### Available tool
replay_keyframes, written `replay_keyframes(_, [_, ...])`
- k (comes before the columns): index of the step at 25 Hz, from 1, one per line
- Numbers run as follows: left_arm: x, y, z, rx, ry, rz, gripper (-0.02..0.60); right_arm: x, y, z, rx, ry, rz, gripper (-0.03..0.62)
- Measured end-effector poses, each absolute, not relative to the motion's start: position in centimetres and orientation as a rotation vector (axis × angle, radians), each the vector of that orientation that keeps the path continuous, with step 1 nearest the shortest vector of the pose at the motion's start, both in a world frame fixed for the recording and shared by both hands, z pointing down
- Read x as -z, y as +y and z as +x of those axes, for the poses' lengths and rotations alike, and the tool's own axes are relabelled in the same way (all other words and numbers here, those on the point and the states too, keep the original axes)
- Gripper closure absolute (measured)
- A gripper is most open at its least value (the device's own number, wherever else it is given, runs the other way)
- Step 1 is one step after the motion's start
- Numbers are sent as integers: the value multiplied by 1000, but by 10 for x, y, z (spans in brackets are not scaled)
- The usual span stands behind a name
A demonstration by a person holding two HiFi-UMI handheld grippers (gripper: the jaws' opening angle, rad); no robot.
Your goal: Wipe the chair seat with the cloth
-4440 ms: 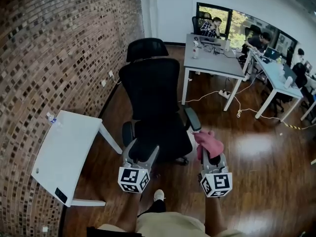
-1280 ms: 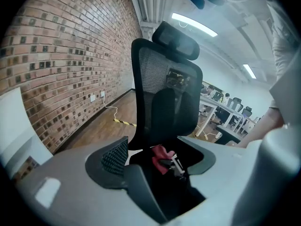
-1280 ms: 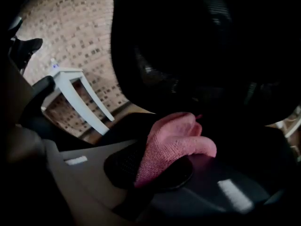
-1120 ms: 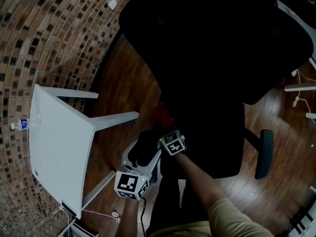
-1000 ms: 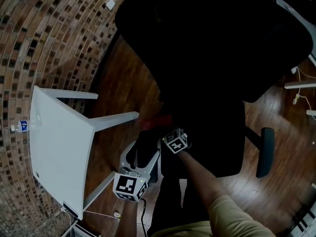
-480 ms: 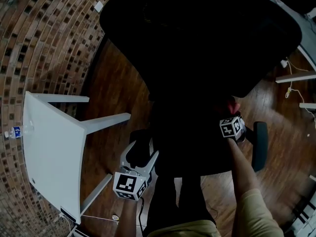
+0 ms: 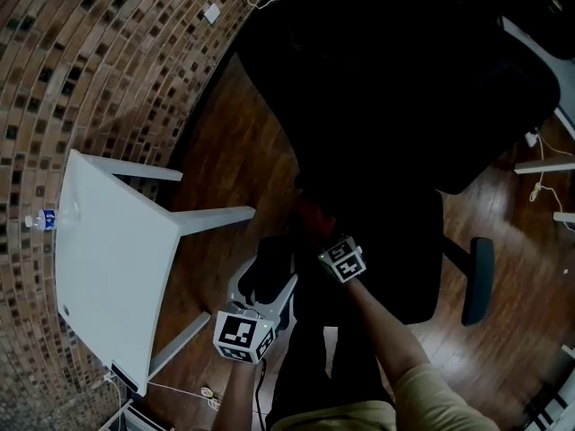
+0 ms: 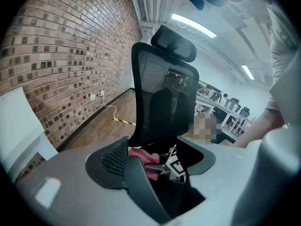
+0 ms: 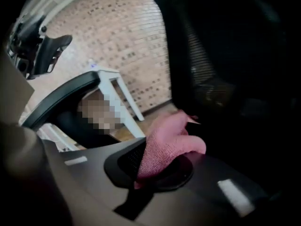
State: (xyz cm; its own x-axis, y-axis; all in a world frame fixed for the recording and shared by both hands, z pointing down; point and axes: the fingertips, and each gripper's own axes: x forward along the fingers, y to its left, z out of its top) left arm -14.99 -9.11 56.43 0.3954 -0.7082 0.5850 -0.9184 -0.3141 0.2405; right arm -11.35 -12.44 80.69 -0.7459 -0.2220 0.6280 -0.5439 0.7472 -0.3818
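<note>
On my head feed a red-brown brick wall (image 7: 99,61) curved down the left side, with two white sockets (image 7: 212,13) low on it at the far end. The floor (image 7: 238,151) was dark, glossy wood. A white table (image 7: 108,259) stood near the wall, a small water bottle (image 7: 42,220) at its left edge. White desk legs (image 7: 544,165) and loose cables (image 7: 542,140) showed at the far right. From the left gripper view I made out ceiling strip lights (image 8: 194,25), rows of white desks (image 8: 219,107) far off, and yellow-black tape (image 8: 123,121) on the floor.
</note>
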Motion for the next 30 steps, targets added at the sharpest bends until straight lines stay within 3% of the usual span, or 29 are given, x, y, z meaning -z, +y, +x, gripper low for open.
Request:
replay_keyframes(3, [-558,-89,-158,-512,-1401,2113,270,-820,-101,-159,-788,-2371,407,572])
replay_keyframes(6, [-559,-87,-161,-510,-1399,2097,270,-832,-114,-132,-686,-2315,462,572])
replay_keyframes(15, [-576,-89,-126,-469,-1295,2111,270,-852,-154,206,-555,-1662,1064,572])
replay_keyframes(19, [-575,-91,-119,-461,-1282,2127,270,-841,-150,274,-603,-1497,1275,573])
replay_keyframes(23, [-575,-90,-125,-461,-1300,2120,270,-836,-157,223,-822,-1733,1383,574])
replay_keyframes(30, [-572,-82,-150,-467,-1348,2087,270,-795,-110,-37,-1118,-2439,712,574])
